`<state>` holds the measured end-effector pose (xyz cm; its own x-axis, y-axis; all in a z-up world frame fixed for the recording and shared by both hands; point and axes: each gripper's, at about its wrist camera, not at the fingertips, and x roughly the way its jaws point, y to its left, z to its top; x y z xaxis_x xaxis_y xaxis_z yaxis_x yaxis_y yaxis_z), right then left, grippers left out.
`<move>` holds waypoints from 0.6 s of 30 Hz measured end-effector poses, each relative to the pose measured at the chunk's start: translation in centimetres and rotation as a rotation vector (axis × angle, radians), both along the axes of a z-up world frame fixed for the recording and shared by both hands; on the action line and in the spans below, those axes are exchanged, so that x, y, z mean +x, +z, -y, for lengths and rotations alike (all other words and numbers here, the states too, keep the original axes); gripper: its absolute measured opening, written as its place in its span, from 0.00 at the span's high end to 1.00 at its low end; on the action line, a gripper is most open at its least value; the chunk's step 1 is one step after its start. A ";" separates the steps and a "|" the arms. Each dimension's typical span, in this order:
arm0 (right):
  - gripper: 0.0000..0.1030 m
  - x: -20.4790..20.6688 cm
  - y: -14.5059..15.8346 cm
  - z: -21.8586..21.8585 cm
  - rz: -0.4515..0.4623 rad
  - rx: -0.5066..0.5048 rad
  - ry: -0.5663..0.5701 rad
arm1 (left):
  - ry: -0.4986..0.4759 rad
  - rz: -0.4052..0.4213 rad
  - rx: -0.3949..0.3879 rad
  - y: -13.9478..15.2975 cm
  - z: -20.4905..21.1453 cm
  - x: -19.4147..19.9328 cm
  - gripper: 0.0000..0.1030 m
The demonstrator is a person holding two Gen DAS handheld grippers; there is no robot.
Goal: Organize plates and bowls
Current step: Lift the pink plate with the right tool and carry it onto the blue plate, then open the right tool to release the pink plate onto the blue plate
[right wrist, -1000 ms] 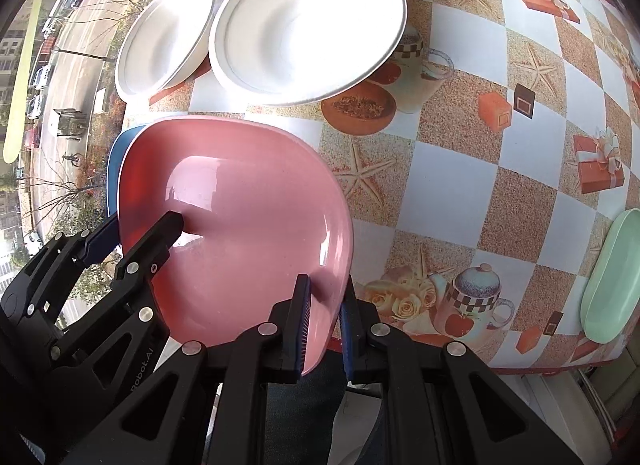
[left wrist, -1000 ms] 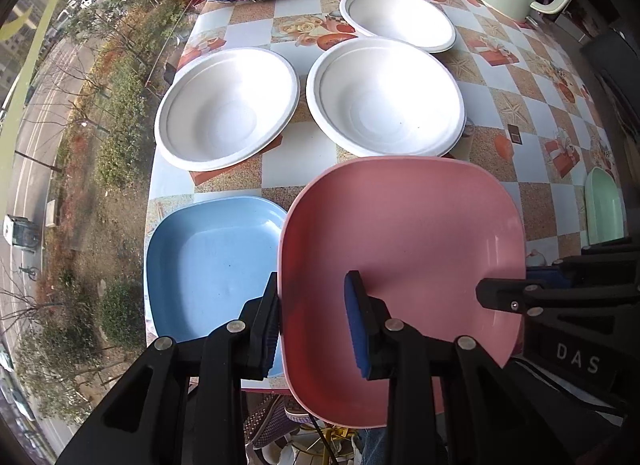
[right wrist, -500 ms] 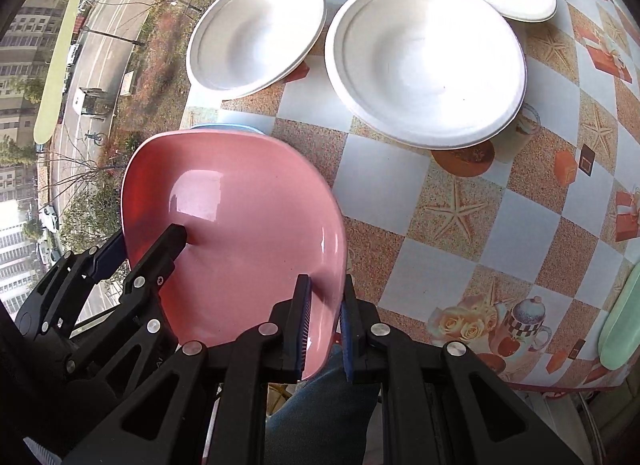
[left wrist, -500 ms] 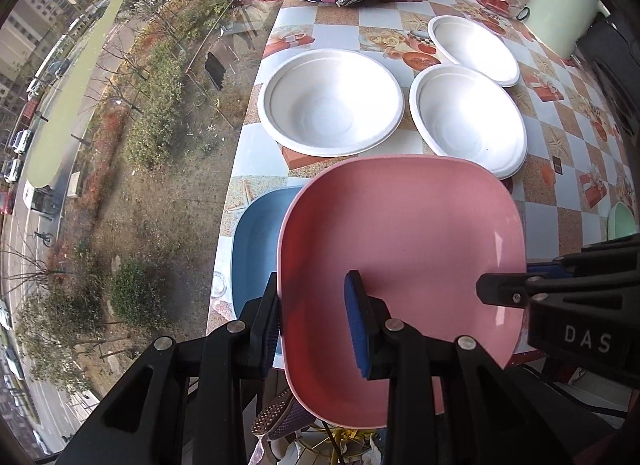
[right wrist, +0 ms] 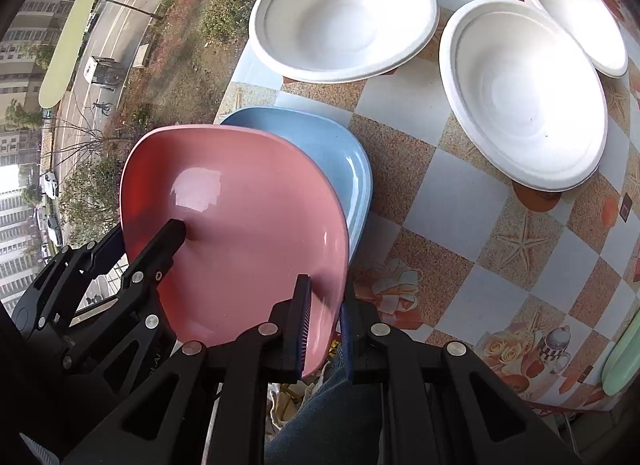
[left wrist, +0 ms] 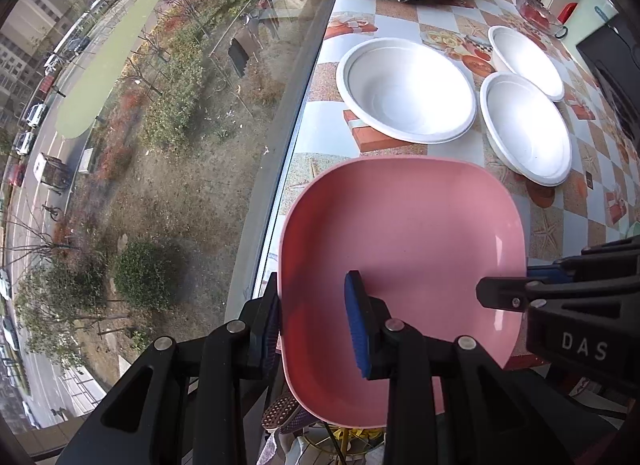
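Now | left tool and right tool both pinch the pink plate, one on each rim, so it stays level | it hangs over the blue plate on the desk, probably to stack

My left wrist camera sits just behind my left gripper and looks forward and down along its 2 fingers, very near the pink plate, with the window and street off to the left. My right wrist camera rides behind my right gripper, facing the same way from the plate's other edge. Both views share that pink plate, the 3 white bowls and the checked tablecloth; each also catches the opposite gripper.
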<state>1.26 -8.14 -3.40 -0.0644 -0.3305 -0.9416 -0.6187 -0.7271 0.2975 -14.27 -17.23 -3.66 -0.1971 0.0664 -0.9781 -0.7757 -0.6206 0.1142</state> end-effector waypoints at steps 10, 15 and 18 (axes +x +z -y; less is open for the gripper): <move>0.84 0.7 -1.9 -1.4 0.035 -0.010 -0.038 | -0.073 -0.011 -0.027 -1.3 -1.8 -1.1 0.68; 0.84 0.7 -3.3 -1.9 0.057 -0.003 -0.049 | -0.081 0.017 -0.040 -2.7 -2.3 -1.4 0.68; 0.84 0.8 -3.5 -2.2 0.053 0.004 -0.042 | -0.091 0.011 -0.045 -3.1 -2.3 -1.5 0.66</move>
<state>2.05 -5.95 -6.94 -0.0285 -0.3247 -0.9454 -0.6638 -0.7010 0.2608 -15.77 -14.92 -6.72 -0.1813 0.0393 -0.9826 -0.8302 -0.5418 0.1315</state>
